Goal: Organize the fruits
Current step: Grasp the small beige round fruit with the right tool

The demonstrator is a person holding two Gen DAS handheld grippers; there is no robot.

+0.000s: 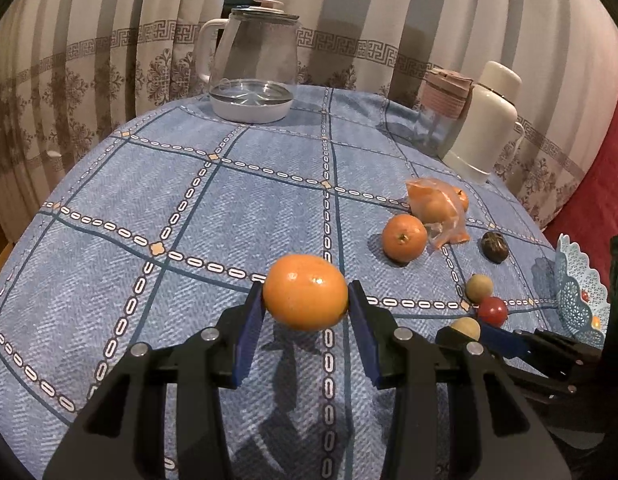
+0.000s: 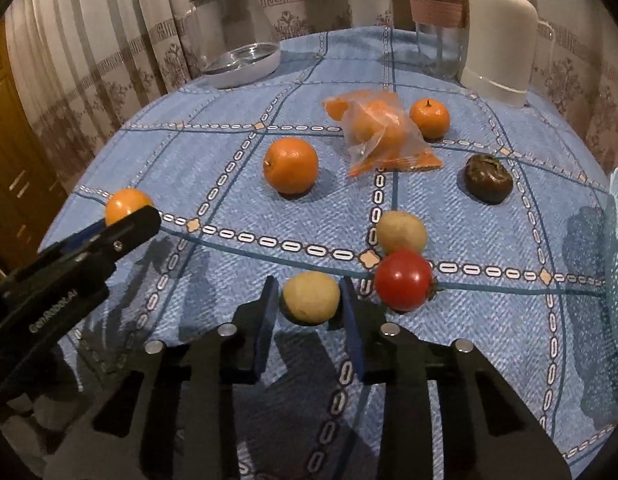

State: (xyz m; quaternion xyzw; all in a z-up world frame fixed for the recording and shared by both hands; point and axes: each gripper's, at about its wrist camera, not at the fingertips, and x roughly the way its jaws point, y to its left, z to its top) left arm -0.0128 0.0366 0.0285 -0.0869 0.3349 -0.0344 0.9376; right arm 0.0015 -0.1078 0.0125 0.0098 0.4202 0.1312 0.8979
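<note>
My left gripper [image 1: 307,300] is shut on an orange [image 1: 305,292] held just above the blue checked cloth; it shows at the left edge of the right wrist view as the orange [image 2: 127,206]. My right gripper [image 2: 309,304] is shut on a small tan round fruit [image 2: 311,298] resting on the cloth, with a red tomato [image 2: 404,280] touching its right finger. A second tan fruit [image 2: 401,233] lies just behind the tomato. Farther back sit a loose orange [image 2: 291,165], a plastic bag of oranges [image 2: 383,132], a small orange [image 2: 429,118] and a dark wrinkled fruit [image 2: 488,179].
A light blue lattice basket [image 1: 577,296] stands at the table's right edge. At the back are a glass kettle [image 1: 253,68], a pink-lidded cup [image 1: 445,108] and a white thermos [image 1: 485,120]. Curtains hang behind the round table.
</note>
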